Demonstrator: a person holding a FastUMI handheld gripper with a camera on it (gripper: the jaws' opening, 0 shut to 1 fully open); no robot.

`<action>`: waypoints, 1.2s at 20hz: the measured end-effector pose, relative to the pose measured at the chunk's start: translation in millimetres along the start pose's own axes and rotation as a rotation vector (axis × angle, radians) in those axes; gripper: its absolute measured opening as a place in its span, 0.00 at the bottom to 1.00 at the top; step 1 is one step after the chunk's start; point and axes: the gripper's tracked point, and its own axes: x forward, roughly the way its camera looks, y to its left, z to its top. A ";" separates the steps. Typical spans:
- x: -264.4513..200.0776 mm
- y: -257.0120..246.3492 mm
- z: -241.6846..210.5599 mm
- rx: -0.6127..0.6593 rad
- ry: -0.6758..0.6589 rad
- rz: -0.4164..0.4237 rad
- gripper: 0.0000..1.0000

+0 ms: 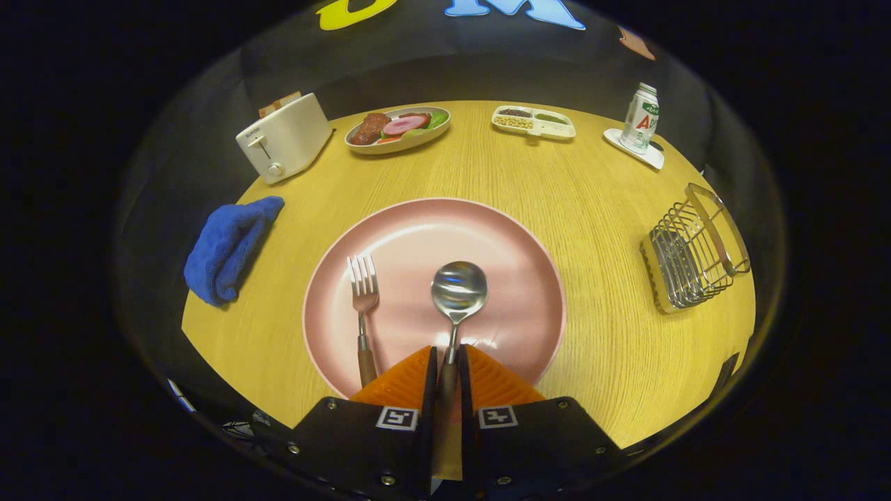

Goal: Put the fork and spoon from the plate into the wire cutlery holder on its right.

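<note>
A pink plate (487,229) lies in the middle of the round wooden table. On it rest a fork (363,289) at the left and a spoon (458,289) beside it, both with brown handles pointing toward me. My gripper (447,362) is shut on the spoon's handle, both fingers pressing its sides, with the bowl of the spoon just ahead of the fingertips. The fork's handle lies just left of the left finger, apart from it. The wire cutlery holder (696,252) stands near the table's right edge, well to the right of the plate.
A folded blue cloth (226,249) hangs over the table's left edge. At the back stand a white toaster (282,137), an oval dish of food (398,128), a divided snack tray (533,122) and a drink can on a coaster (639,120).
</note>
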 end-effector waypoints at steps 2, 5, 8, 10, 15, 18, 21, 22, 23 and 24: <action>4.7 0.0 -1.2 -0.004 0.005 0.005 0.22; 2.5 -13.8 4.5 -0.012 -0.015 -0.061 0.06; 0.1 -14.7 6.2 0.042 -0.016 -0.041 0.06; -1.5 -18.5 8.2 0.045 -0.019 -0.044 0.06; -9.2 -17.4 19.9 0.068 -0.049 -0.023 0.06; -16.5 -20.3 31.6 0.083 -0.075 -0.015 0.06; -27.1 -24.0 42.7 0.111 -0.106 -0.006 0.06; -30.7 -26.5 48.1 0.119 -0.116 -0.006 0.06; -35.3 -29.8 51.3 0.127 -0.128 -0.008 0.06; -40.5 -34.2 56.9 0.134 -0.142 -0.012 0.06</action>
